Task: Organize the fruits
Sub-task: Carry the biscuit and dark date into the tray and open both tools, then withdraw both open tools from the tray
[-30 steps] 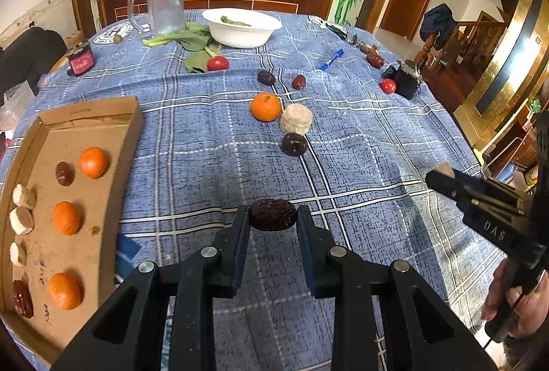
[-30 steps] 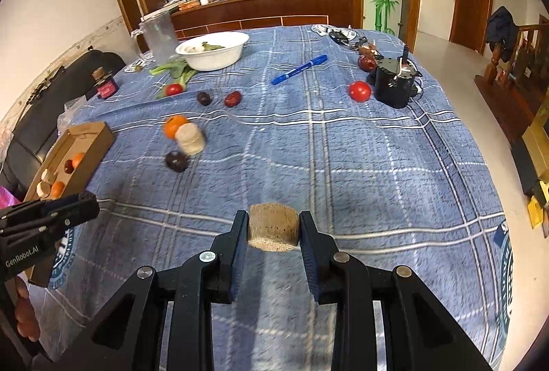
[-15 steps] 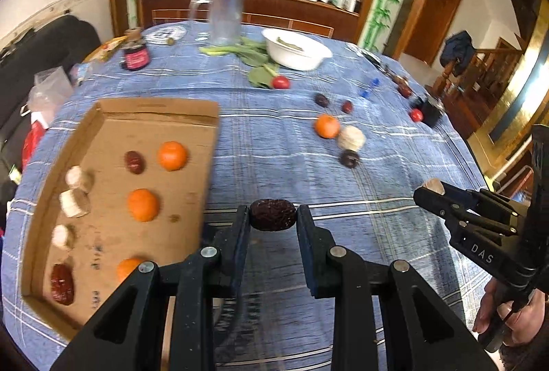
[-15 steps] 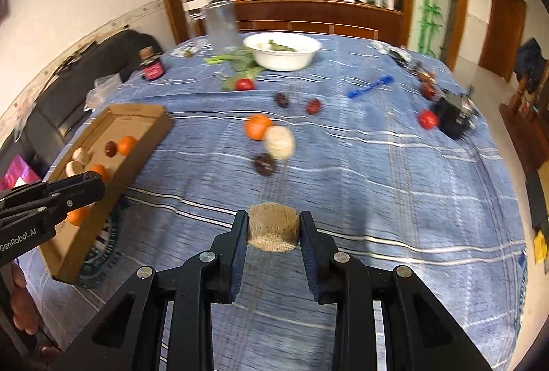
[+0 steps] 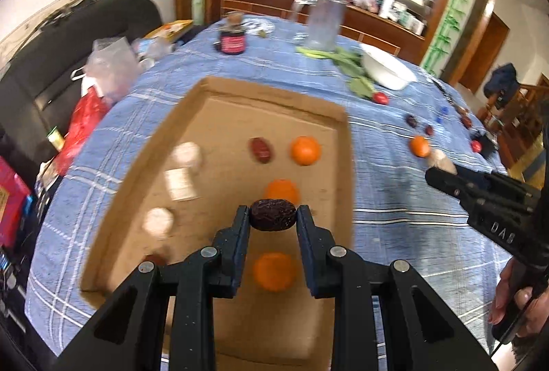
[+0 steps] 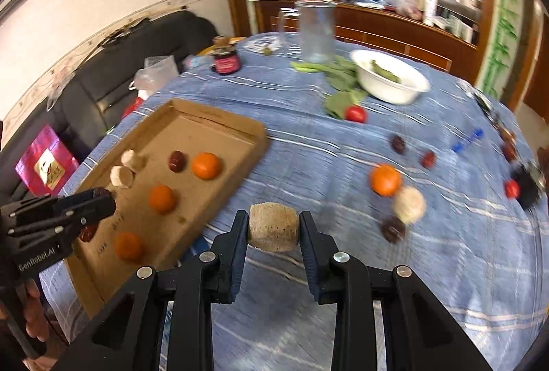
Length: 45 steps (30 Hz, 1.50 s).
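Observation:
My left gripper [image 5: 273, 216] is shut on a dark wrinkled date [image 5: 272, 215] and hangs over the cardboard tray [image 5: 274, 103]. In the tray lie three oranges [image 5: 305, 149], red dates [image 5: 261, 149] and pale round pieces [image 5: 185, 154]. My right gripper [image 6: 273, 227] is shut on a tan cork-like chunk [image 6: 273, 227] above the blue cloth, just right of the tray [image 6: 219, 120]. Out on the cloth lie a loose orange [image 6: 385, 179], a pale round piece [image 6: 409, 203], dark dates [image 6: 393, 228] and a red tomato [image 6: 355, 113].
A white bowl [image 6: 391, 81] with greens, a clear jug [image 6: 315, 31] and a dark jar [image 6: 225, 57] stand at the far side. A blue pen [image 6: 466, 136] and a black object [image 6: 526, 185] lie at the right. A sofa and bags are left of the table.
Both grippers have swung left across the table with their loads. The left one now hangs over the tray; the right one has come close to the tray's right edge.

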{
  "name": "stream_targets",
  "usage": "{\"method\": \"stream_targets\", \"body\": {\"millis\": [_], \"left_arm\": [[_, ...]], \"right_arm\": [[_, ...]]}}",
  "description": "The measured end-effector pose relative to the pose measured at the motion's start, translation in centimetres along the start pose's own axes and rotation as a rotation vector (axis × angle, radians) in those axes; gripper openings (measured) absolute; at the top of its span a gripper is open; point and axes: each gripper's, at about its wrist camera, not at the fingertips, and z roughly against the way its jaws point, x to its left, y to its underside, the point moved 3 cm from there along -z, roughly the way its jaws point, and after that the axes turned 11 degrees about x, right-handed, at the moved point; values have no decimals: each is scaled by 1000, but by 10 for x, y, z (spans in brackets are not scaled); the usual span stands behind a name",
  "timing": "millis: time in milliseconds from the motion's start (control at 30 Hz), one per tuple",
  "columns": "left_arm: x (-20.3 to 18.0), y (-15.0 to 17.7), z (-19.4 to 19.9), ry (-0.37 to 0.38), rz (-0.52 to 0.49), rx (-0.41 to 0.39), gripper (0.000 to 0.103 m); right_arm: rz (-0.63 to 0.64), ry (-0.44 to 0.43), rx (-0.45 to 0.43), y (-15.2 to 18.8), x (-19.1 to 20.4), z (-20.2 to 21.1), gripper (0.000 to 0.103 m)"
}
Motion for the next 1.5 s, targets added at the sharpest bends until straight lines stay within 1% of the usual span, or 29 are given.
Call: {"method": "stream_targets", "body": {"millis": [133, 267, 467, 733, 933, 1233, 1300, 1400, 1467, 1500], "left_arm": [[27, 4, -6, -27, 46, 18, 27], [45, 7, -16, -33, 82, 44, 27], [52, 8, -27, -43, 82, 57, 27], [53, 6, -41, -41, 80, 83, 27], [53, 6, -52, -56, 76, 112, 27], [51, 6, -52, -73, 73, 113, 28], [50, 8, -50, -80, 73, 112, 29], [50, 10, -46, -93, 70, 103, 35], [50, 11, -42, -101, 72, 95, 38], [49, 11, -39, -104, 74, 90, 39]], "right_arm": [[41, -39, 19, -19, 22, -20, 32], [76, -66, 46, -30, 41, -41, 32], [106, -98, 99, -40, 60, -72, 32], [160, -83, 124, -45, 72, -93, 32], [188, -74, 112, -45, 75, -97, 32], [181, -69, 120, -45, 74, -96, 32], [171, -72, 122, -44, 74, -95, 32], [156, -79, 119, -44, 73, -90, 33], [150, -82, 115, -43, 72, -86, 35], [144, -84, 112, -42, 72, -83, 39]]}}
